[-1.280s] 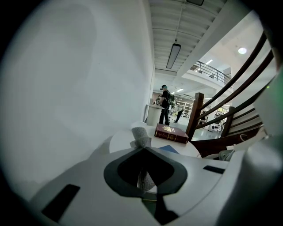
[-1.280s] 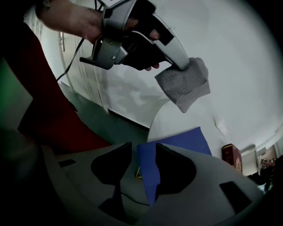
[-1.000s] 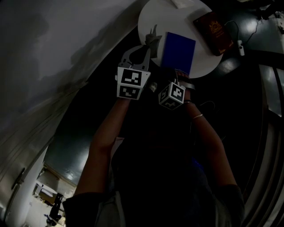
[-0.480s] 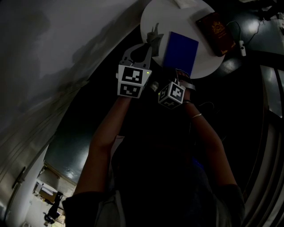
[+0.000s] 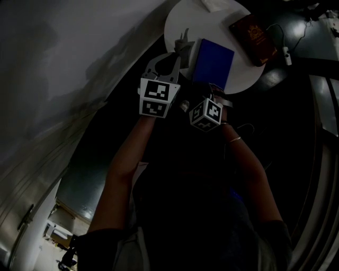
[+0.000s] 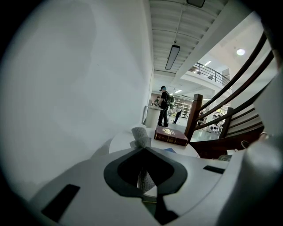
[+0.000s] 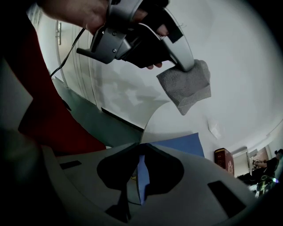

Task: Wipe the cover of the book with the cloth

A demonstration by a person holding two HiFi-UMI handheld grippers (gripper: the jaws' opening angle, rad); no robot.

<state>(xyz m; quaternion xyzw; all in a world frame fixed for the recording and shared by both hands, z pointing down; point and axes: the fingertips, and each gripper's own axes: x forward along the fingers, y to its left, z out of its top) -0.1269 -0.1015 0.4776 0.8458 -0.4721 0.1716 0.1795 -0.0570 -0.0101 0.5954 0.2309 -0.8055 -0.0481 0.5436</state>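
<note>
A round white table (image 5: 183, 24) stood at the far end of the scene, with the blue book (image 5: 213, 62) lying on its near part. The right gripper (image 7: 141, 155) had just been closing its jaws, and they now pinched the book's near edge – a strip of blue cover showed between them in the right gripper view. The left gripper (image 7: 187, 66) was held up just left of the book, its jaws pressed together on the grey cloth (image 7: 187, 86), which hung from the tips above the table and clear of the cover. A maroon book (image 5: 254, 36) lay at the table's far right, well apart from the blue one, and a small white scrap (image 5: 214, 4) sat at the far edge – too small to tell what it was
</note>
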